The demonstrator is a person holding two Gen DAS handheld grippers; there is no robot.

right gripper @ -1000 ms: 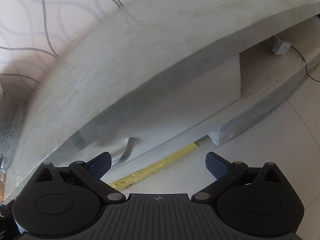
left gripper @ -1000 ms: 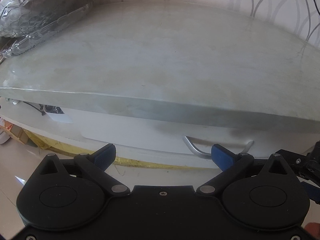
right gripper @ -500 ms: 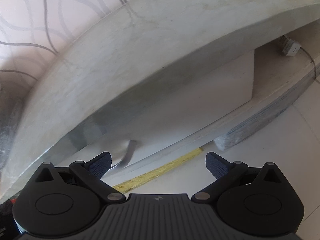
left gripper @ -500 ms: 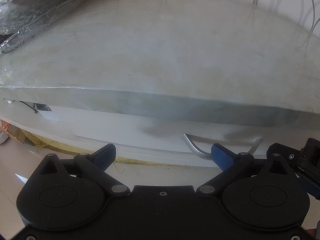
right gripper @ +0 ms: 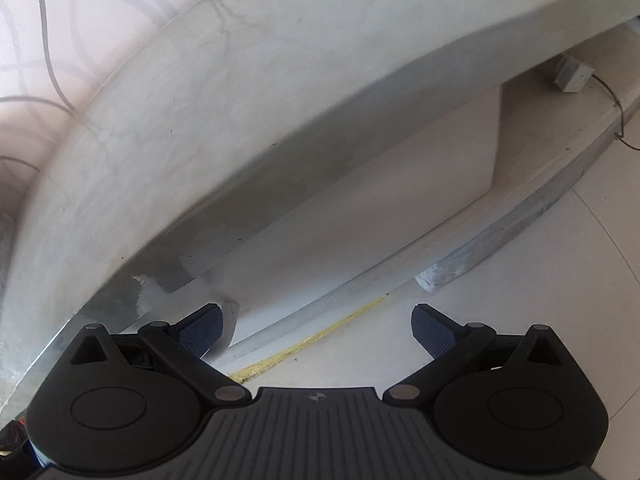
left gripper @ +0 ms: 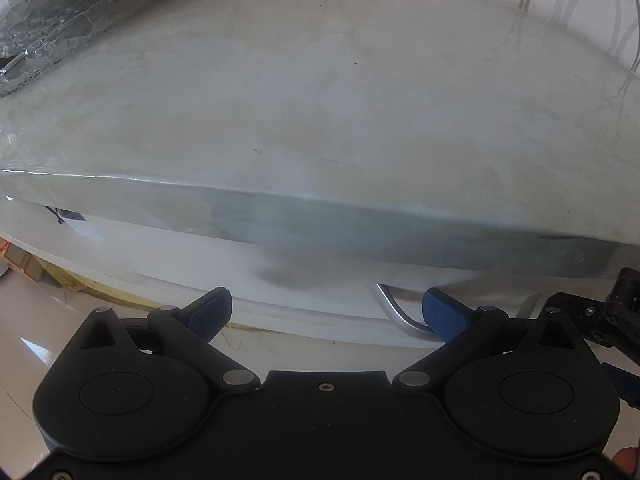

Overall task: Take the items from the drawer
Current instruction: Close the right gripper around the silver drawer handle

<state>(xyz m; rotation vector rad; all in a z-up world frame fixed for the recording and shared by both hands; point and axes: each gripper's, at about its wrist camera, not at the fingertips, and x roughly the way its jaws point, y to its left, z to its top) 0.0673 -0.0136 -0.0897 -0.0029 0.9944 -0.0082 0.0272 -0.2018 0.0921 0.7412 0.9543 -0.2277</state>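
White drawer front sits shut under the grey stone desk. Its curved silver handle touches the left hand-held gripper. Both it and the right hand-held gripper are spread wide. One should pinch the handle and pull straight back.

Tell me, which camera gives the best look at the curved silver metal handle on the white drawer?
The left wrist view. There the curved silver metal handle shows its bend and bar on the white drawer front, partly behind a blue finger pad. The right wrist view shows only a blurred stub of it.
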